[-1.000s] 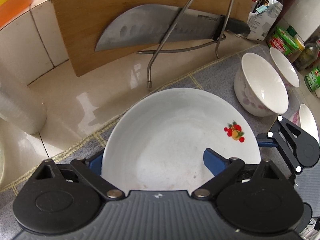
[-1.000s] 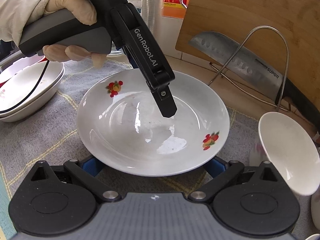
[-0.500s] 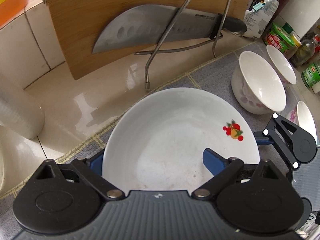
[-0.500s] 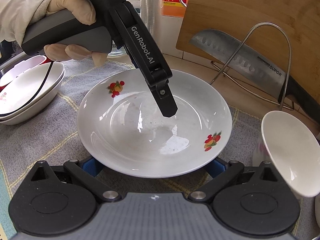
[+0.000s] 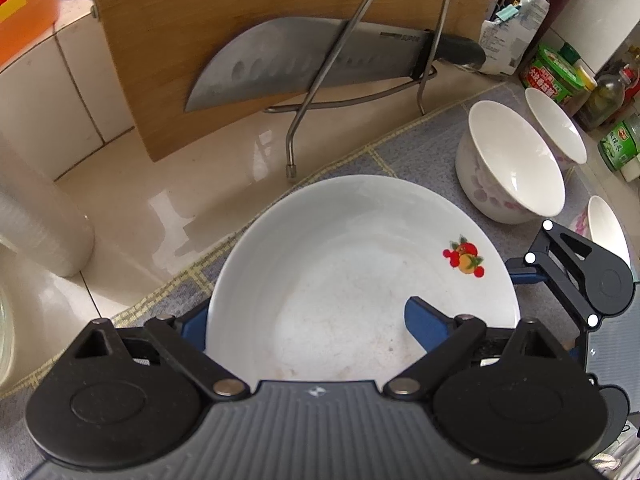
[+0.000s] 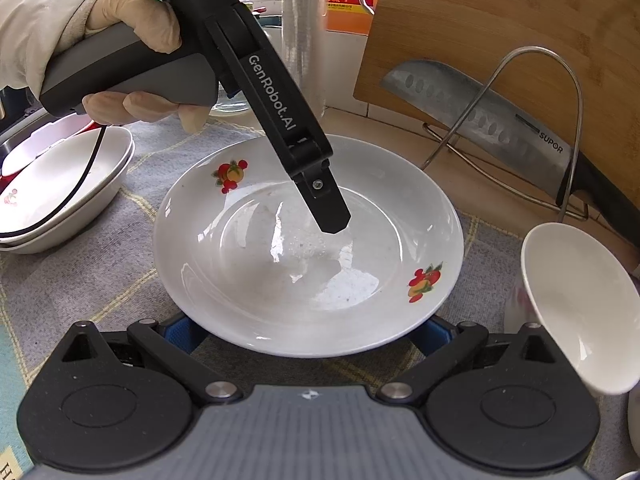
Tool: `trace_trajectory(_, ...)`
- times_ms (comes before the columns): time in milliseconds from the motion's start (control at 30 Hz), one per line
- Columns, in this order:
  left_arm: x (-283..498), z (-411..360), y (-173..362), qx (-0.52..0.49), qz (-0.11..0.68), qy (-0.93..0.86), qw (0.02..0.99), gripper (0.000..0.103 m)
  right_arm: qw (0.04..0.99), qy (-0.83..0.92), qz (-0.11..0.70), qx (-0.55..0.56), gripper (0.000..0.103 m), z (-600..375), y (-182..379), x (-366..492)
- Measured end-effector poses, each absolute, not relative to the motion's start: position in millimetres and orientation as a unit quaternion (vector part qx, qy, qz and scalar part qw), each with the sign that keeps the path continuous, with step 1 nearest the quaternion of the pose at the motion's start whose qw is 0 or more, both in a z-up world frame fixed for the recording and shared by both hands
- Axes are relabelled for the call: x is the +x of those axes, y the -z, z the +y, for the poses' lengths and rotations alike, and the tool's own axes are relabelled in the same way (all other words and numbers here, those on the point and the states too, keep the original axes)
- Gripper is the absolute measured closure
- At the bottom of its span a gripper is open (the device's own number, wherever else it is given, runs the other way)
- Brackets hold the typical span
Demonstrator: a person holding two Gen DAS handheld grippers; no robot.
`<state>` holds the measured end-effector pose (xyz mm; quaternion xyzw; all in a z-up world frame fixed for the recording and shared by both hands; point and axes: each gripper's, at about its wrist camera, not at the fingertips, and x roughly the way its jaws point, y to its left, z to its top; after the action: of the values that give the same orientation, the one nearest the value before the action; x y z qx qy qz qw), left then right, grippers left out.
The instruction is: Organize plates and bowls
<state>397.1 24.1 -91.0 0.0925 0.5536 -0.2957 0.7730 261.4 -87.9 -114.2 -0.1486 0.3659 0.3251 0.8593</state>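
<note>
One fruit-patterned deep plate (image 5: pixel 340 264). Three small white bowls (image 5: pixel 514 168) on the right of the mat. At least two stacked dishes (image 6: pixel 60 196), perhaps more, at the left. One knife (image 5: pixel 304 60), one cutting board (image 5: pixel 248 4), two grippers (image 6: pixel 328 208).

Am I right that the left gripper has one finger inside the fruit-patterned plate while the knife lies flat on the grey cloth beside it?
Not quite: the knife is not on the cloth; it rests in the wire rack against the wooden cutting board, as the left wrist view shows. The left gripper does have one finger inside the fruit-patterned plate.
</note>
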Motion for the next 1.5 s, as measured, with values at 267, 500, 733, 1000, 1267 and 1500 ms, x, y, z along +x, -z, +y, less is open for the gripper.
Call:
trace_trajectory(267, 384.6, 30.7, 81.6, 0.089, 0.547, 0.293, 0.779, 0.011, 0.854, -0.333, 0.366, -0.158, 0.000, -87.3, 100.9, 251.8)
trace_trajectory(500, 364.5, 40.8, 69.1, 0.082, 0.540, 0.287, 0.787, 0.011, 0.849, -0.345, 0.362, -0.169, 0.000, -82.8, 87.2, 237.7)
trace_trajectory(733, 342.1, 53.8, 55.3, 0.074, 0.533, 0.275, 0.797, 0.011, 0.844, -0.359, 0.355, -0.181, 0.000, -74.5, 75.8, 220.7)
trace_trajectory(1000, 314.9, 70.2, 38.8, 0.064, 0.522, 0.257, 0.811, 0.011, 0.839, -0.378, 0.341, -0.192, 0.000, -64.4, 64.4, 200.9)
trace_trajectory(1267, 288.2, 90.6, 30.9, 0.046, 0.518, 0.238, 0.820, 0.011, 0.829, -0.400, 0.332, -0.205, 0.000, -50.6, 58.5, 185.5)
trace_trajectory(1500, 268.1, 114.7, 26.2, 0.033, 0.515, 0.213, 0.830, 0.011, 0.817, -0.425, 0.326, -0.212, 0.000, -32.0, 55.7, 177.7)
